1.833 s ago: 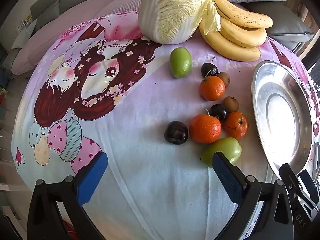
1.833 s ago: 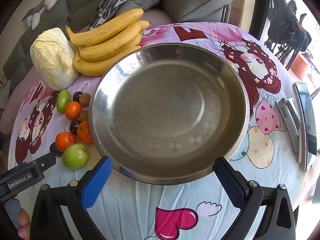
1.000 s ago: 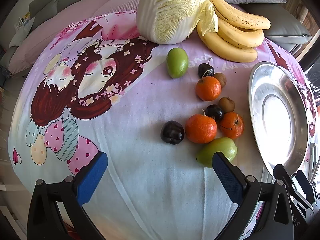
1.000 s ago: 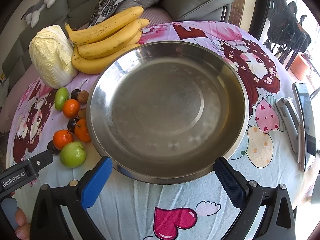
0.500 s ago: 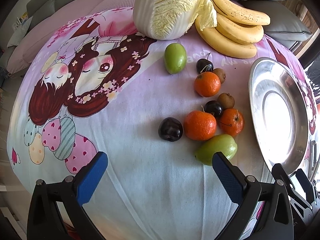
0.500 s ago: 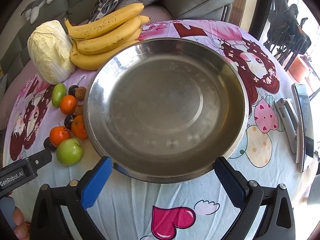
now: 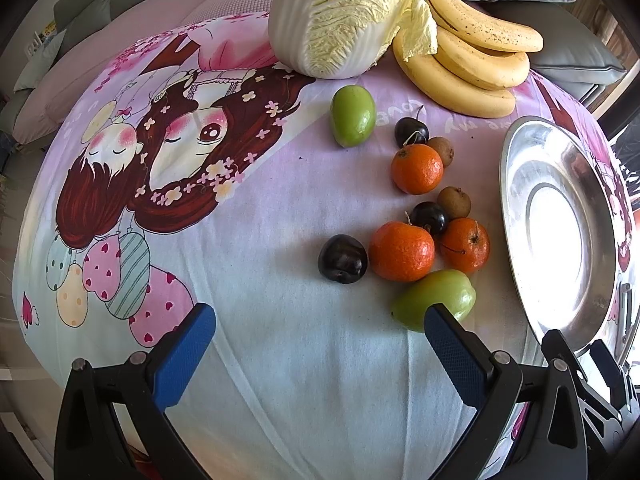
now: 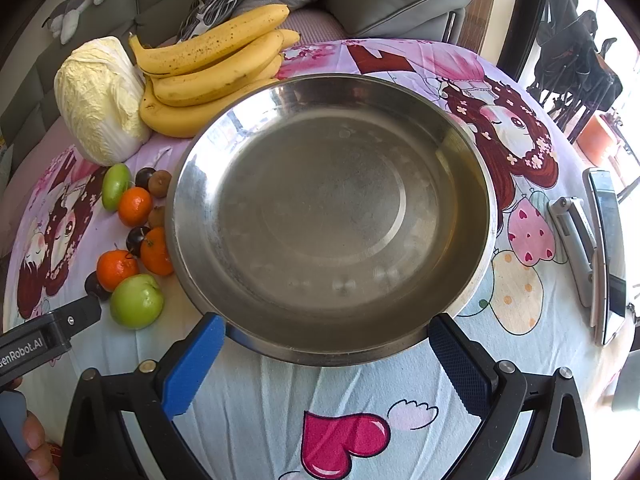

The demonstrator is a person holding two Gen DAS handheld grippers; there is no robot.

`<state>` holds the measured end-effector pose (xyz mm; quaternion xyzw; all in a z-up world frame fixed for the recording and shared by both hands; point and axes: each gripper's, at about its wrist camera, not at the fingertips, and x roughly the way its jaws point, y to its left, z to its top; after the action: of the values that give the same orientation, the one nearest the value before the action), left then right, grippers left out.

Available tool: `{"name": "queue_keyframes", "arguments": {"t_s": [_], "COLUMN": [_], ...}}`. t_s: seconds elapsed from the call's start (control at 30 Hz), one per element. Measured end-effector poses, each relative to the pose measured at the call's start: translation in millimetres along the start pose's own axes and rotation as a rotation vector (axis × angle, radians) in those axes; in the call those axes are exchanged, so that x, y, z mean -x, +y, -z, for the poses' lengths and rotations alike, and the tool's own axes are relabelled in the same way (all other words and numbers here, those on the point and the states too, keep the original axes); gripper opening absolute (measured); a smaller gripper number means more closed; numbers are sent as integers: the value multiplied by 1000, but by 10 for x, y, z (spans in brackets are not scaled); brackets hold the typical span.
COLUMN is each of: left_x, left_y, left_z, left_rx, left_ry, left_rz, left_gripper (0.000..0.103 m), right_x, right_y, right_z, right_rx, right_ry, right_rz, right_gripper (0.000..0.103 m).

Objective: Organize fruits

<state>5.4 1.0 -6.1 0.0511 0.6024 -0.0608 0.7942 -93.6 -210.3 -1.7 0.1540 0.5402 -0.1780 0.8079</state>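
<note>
Slightly closer now: left gripper (image 7: 318, 344) has crept toward the fruit cluster, jaws spread wide, nothing held; no fruit moved, so sorting hasn't started. Right gripper (image 8: 326, 354) also spread, empty, at the near rim of the steel bowl (image 8: 478, 184), which holds nothing. Counted near to far: two green fruits (image 7: 434, 300), two dark plums (image 7: 343, 259), three tangerines (image 7: 401, 251), one cherry (image 7: 411, 131), two small brown fruits (image 7: 454, 202), three or four bananas (image 7: 472, 56), one cabbage (image 7: 340, 16).
</note>
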Motion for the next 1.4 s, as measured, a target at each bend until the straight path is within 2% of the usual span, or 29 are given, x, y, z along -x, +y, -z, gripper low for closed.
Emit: {"name": "queue_keyframes", "arguments": {"t_s": [1.1,1.4], "left_x": [14,29], "left_y": [41,209], "left_z": [-88,-260], "left_rx": [39,84], "left_ry": [-10,-7], "left_rz": [48,75], "left_gripper": [103,103], "right_x": [1,181], "right_y": [22,130], "right_z": [-2,-87], "right_rx": [14,18], "right_ry": [1,6], "right_rz": [14,-77], "right_gripper": [103,103]}}
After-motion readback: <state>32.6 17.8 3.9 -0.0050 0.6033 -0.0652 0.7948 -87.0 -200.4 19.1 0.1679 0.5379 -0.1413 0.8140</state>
